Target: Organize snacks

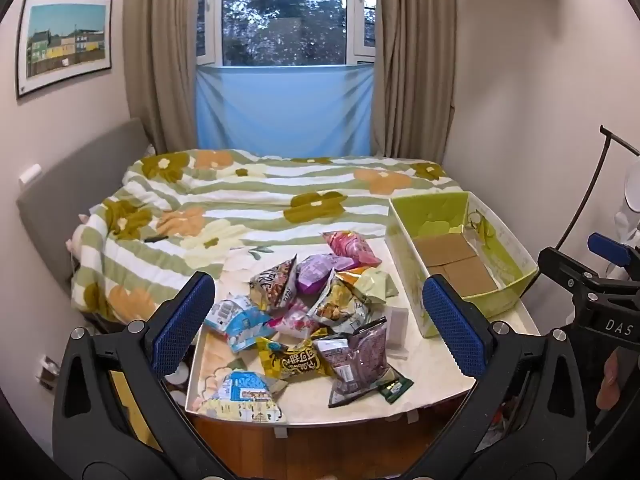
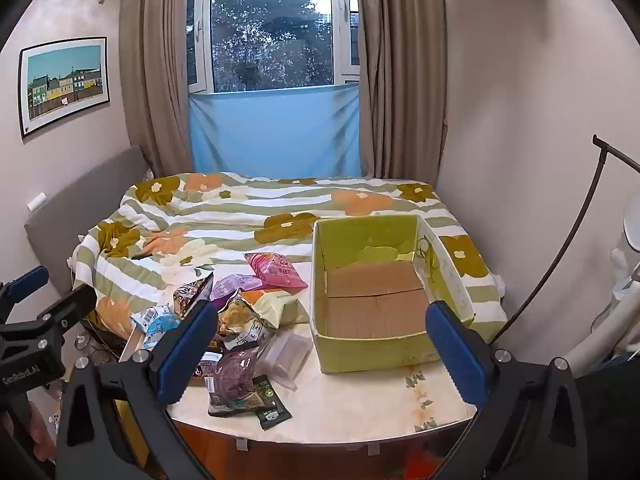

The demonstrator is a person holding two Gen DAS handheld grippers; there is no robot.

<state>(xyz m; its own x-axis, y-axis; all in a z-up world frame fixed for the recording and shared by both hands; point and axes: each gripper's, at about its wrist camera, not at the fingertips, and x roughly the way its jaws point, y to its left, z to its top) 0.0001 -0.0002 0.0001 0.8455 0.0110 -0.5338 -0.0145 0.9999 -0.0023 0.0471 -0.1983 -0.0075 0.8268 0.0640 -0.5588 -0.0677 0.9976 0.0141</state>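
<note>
A heap of several snack packets [image 1: 316,312] [image 2: 240,312] lies on a small white table [image 1: 436,376] [image 2: 372,404] at the foot of a bed. An empty green cardboard box [image 1: 516,276] [image 2: 372,348] with a brown bottom stands on the table's right side. My left gripper [image 1: 320,320] hangs open above the near side of the heap, with nothing between its blue pads. My right gripper [image 2: 324,348] is open too, held above the gap between heap and box. Each gripper shows at the edge of the other's view.
A bed with a flowered green-striped quilt [image 1: 248,208] [image 2: 240,216] lies beyond the table. A small clear plastic container [image 2: 286,354] sits between heap and box. A black stand [image 2: 576,232] leans by the right wall. Wooden floor shows below the table's near edge.
</note>
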